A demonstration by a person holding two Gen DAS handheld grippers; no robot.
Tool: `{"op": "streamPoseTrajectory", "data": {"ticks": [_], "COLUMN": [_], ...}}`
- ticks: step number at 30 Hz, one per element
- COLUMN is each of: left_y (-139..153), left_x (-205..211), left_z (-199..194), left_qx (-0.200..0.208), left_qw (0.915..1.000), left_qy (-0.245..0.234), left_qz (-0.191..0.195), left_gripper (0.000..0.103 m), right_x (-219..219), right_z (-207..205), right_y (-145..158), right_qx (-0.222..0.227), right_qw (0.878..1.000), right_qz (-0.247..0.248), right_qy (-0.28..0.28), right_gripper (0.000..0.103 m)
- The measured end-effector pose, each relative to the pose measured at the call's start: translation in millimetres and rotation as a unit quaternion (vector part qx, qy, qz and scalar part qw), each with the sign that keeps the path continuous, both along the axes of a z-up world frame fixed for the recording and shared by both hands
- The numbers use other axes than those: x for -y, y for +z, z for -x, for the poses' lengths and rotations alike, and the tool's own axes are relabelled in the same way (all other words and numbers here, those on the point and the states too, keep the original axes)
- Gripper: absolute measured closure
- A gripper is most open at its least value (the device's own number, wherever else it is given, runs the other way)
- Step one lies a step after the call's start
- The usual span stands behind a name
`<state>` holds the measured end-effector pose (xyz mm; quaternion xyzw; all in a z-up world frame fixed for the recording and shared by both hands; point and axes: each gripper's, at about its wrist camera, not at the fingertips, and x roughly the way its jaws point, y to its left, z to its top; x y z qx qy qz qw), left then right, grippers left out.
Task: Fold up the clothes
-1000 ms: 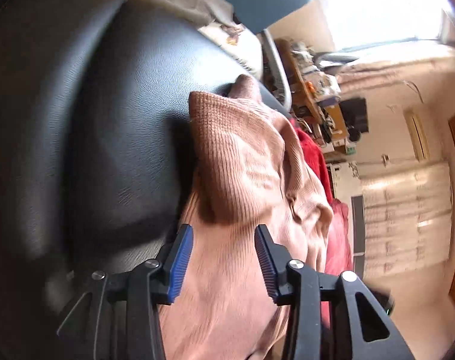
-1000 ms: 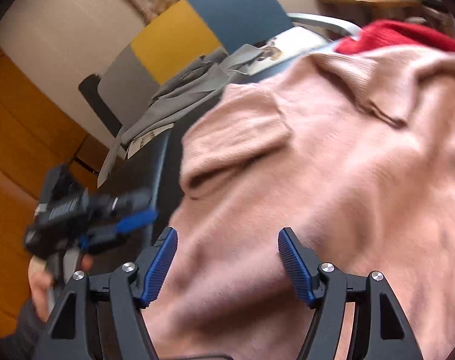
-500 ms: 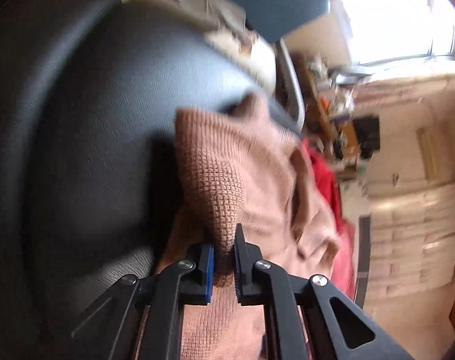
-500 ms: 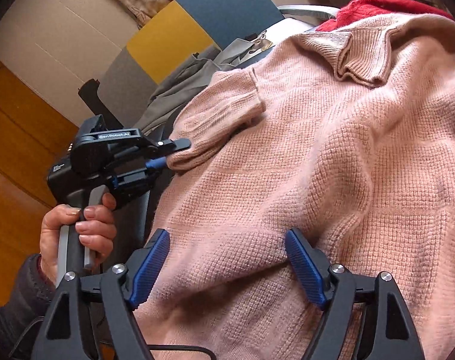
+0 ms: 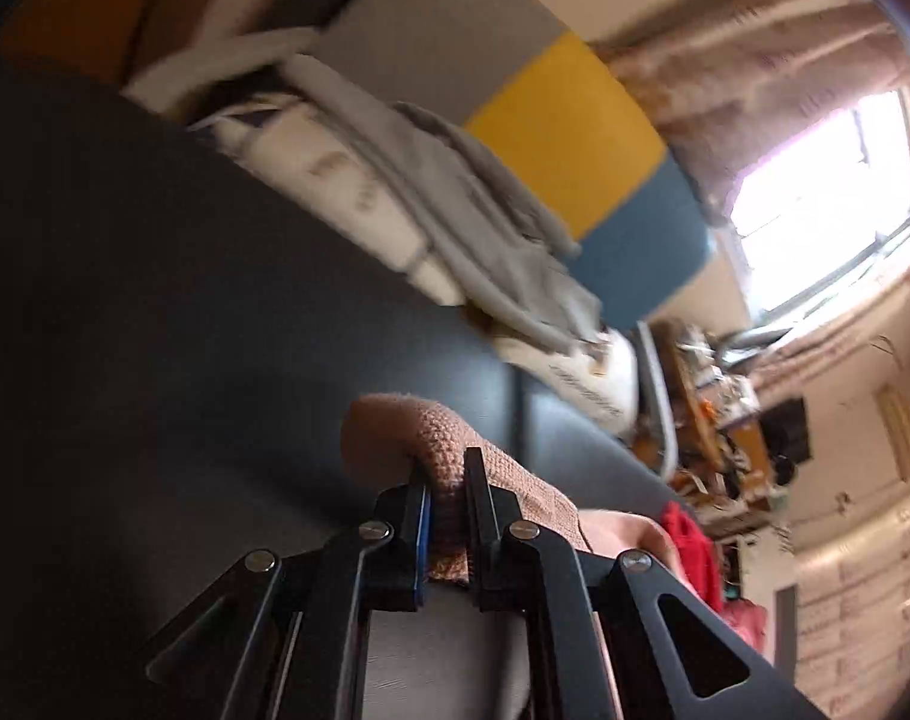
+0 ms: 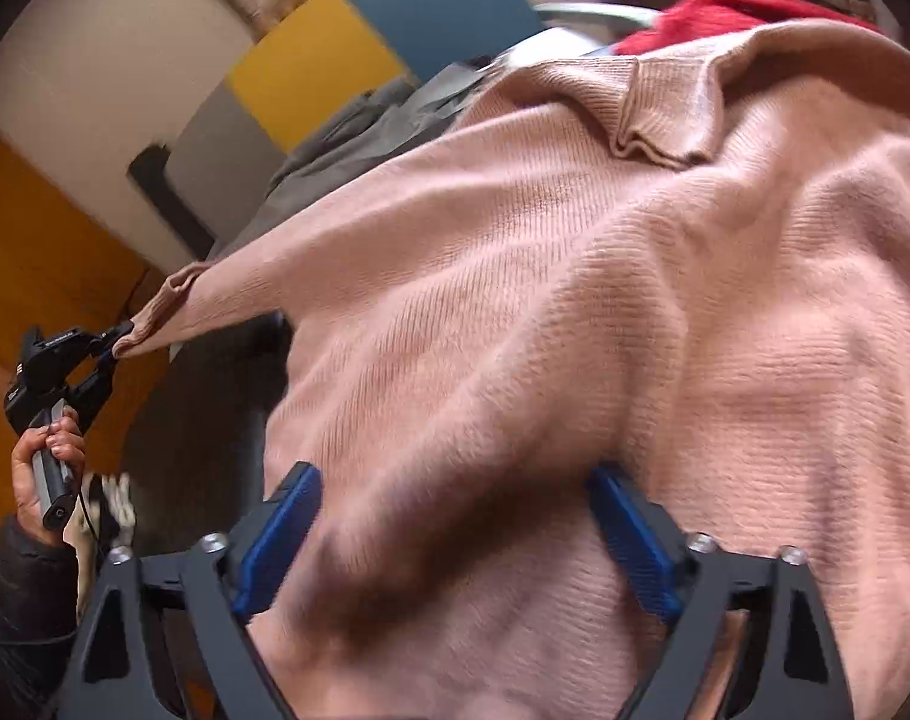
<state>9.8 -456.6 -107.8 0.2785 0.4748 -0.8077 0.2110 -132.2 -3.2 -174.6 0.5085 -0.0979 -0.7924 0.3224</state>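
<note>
A pink knit sweater (image 6: 574,300) lies spread over a black padded surface (image 5: 155,330). My left gripper (image 5: 449,492) is shut on the cuff of its sleeve (image 5: 419,432), which folds over the jaws. In the right wrist view that left gripper (image 6: 110,348) holds the sleeve (image 6: 245,282) stretched out to the left, a hand around its handle. My right gripper (image 6: 455,534) hovers low over the sweater's body, its jaws opening wide; a raised fold of knit lies between the blue pads (image 6: 281,534), which do not press on it.
A grey garment (image 5: 466,228) and a white printed cushion (image 5: 586,378) lie at the far side of the black surface. A red garment (image 6: 730,12) lies beyond the sweater's collar. A grey, yellow and blue panel (image 5: 574,138) stands behind. A cluttered shelf (image 5: 724,438) is at the right.
The left gripper closed on the sleeve cuff and pulled it out to the side, stretching the sleeve straight. The right gripper's jaws spread wider over the sweater's body.
</note>
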Motion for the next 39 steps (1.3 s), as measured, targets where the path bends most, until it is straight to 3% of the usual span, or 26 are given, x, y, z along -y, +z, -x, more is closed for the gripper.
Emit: {"op": "streamPoseTrajectory", "data": {"ticks": [7,13,18,21,22,25,26,28,30,32,37,39], "left_y": [-5.5,38.9,80.8,92.7,94.8,95.4,93.5,85.4,71.2,55.5,9.0,-8.8], "left_x": [20.7,49.3,81.8,106.8,112.9,125.3,120.1,99.5,67.5,32.3,-66.0,-99.1], "left_z": [-96.2,-137.1,-142.6,-143.7,-148.0,-167.2,-170.0,-167.2,-152.8,-136.0,-82.0,-61.1], "left_qx": [0.018,0.005,0.024,0.08,0.095,0.114,0.11,0.094,0.087,0.082,0.075,0.076], "left_qw": [0.9971,0.9904,0.9784,0.9648,0.9602,0.9536,0.9554,0.9652,0.9751,0.9798,0.9731,0.9684], "left_qy": [0.06,0.09,0.117,0.156,0.172,0.212,0.209,0.17,0.099,0.028,-0.127,-0.17], "left_qz": [0.043,0.105,0.169,0.196,0.198,0.18,0.178,0.176,0.178,0.181,0.177,0.166], "left_gripper": [0.095,0.095,0.095,0.094,0.095,0.088,0.087,0.087,0.086,0.086,0.086,0.086], "right_x": [70.6,129.6,181.4,215.9,226.4,243.8,242.9,236.3,217.9,192.3,99.6,34.7], "right_z": [-26.2,-34.0,-40.3,-52.9,-57.8,-72.5,-73.4,-71.6,-69.0,-67.9,-70.2,-72.2], "right_y": [-2.1,-5.0,-11.1,-16.9,-21.2,-21.1,-19.4,-14.3,-5.8,5.9,38.5,48.3], "right_qx": [-0.024,-0.016,0.007,0.028,0.035,-0.007,-0.006,0.011,0.026,0.023,-0.009,-0.025], "right_qw": [0.995,0.99,0.987,0.981,0.979,0.978,0.978,0.978,0.979,0.981,0.992,0.998], "right_qz": [-0.051,-0.051,-0.024,-0.016,-0.021,-0.065,-0.059,-0.031,0.006,0.027,0.032,0.025], "right_qy": [0.087,0.132,0.158,0.192,0.198,0.197,0.199,0.205,0.202,0.191,0.118,0.058], "right_gripper": [0.0,0.0,0.0,0.0,0.0,0.0,0.0,0.0,0.0,0.0,0.0,0.0]}}
